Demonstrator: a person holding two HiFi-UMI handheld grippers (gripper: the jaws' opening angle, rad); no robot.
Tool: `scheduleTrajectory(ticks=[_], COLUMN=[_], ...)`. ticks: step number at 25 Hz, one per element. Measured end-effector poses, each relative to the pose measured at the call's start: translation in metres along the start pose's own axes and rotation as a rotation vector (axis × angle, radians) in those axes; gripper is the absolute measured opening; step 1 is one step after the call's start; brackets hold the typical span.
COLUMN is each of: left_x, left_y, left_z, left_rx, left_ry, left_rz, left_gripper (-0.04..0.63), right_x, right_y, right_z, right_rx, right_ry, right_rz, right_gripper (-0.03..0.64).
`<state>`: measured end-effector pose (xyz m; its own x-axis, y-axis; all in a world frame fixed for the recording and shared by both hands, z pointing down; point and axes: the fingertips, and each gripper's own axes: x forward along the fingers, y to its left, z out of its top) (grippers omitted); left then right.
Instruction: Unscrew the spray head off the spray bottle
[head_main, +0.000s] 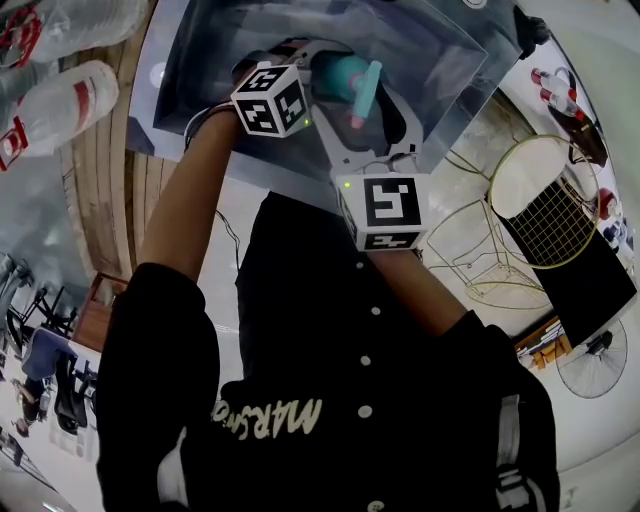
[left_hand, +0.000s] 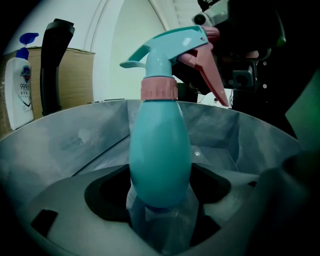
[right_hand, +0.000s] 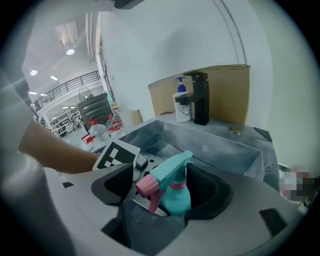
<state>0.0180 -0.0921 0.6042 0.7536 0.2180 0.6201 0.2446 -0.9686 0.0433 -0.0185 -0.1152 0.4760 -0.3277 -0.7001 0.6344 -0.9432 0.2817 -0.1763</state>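
A teal spray bottle (left_hand: 160, 160) with a pink collar (left_hand: 158, 88), a teal spray head (left_hand: 170, 42) and a pink trigger (left_hand: 207, 70) stands upright over the grey sink (left_hand: 75, 140). My left gripper (left_hand: 160, 210) is shut on the bottle's lower body. In the right gripper view the spray head (right_hand: 169, 171) with its pink nozzle (right_hand: 146, 185) sits between the wide jaws of my right gripper (right_hand: 165, 192), with a gap beside the left pad. In the head view both grippers meet at the bottle (head_main: 340, 78) above the sink (head_main: 200, 60).
A black faucet (right_hand: 201, 97) and a white soap pump bottle (right_hand: 181, 105) stand on the sink's far rim before a cardboard sheet. The left gripper's marker cube (right_hand: 116, 156) is just behind the bottle. Plastic bottles (head_main: 60, 100) lie left of the sink.
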Motion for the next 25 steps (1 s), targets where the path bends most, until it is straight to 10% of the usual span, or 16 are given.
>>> scheduleTrajectory(ticks=[13,19,25], left_x=[0.001,0.001,0.002], left_y=[0.0,-0.002,-0.003], left_z=[0.001,0.001,0.003], left_rx=[-0.006,0.016,0.036], left_ry=[-0.003,-0.001,-0.01], left_rz=[-0.003,-0.017,-0.043], left_gripper=[0.377,0.377,0.377], right_x=[0.005,0.004,-0.006], right_y=[-0.024,-0.013,-0.002], right_z=[0.002,0.0,-0.006], right_rx=[-0.147,-0.357,-0.788], right_ry=[-0.026,-0.002,0.027], right_rz=[0.024,0.278,0.683], right_gripper=[0.137,0.133,0.132])
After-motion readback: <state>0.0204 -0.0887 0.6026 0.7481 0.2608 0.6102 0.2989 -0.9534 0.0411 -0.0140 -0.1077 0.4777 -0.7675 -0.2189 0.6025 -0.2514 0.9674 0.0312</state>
